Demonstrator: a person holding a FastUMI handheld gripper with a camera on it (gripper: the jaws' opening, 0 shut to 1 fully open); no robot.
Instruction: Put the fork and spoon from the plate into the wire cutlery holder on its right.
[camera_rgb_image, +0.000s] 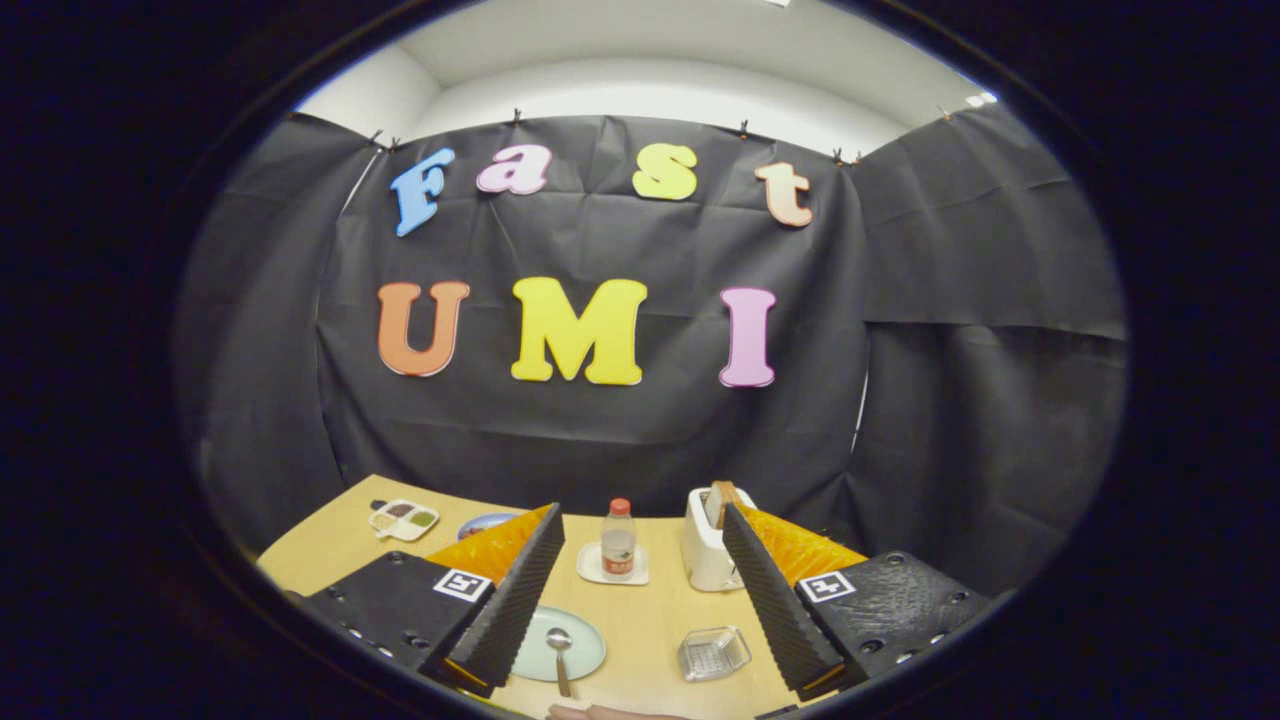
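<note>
A pale green plate (580, 640) lies on the wooden table, partly behind my left finger. A metal spoon (560, 652) rests on it, bowl pointing away from me. I cannot make out the fork. To the plate's right sits a small clear wire cutlery holder (714, 653), between my fingers and nearer the right one. My gripper (640, 530) hovers above the table, open wide, with nothing between its fingers.
Beyond the fingers stand a small bottle with a red cap (619, 540) on a white coaster and a white toaster (708, 550) with bread in it. A divided snack tray (404, 519) and a blue dish (485, 524) sit at the far left. A hand (600, 712) shows near the table's front edge.
</note>
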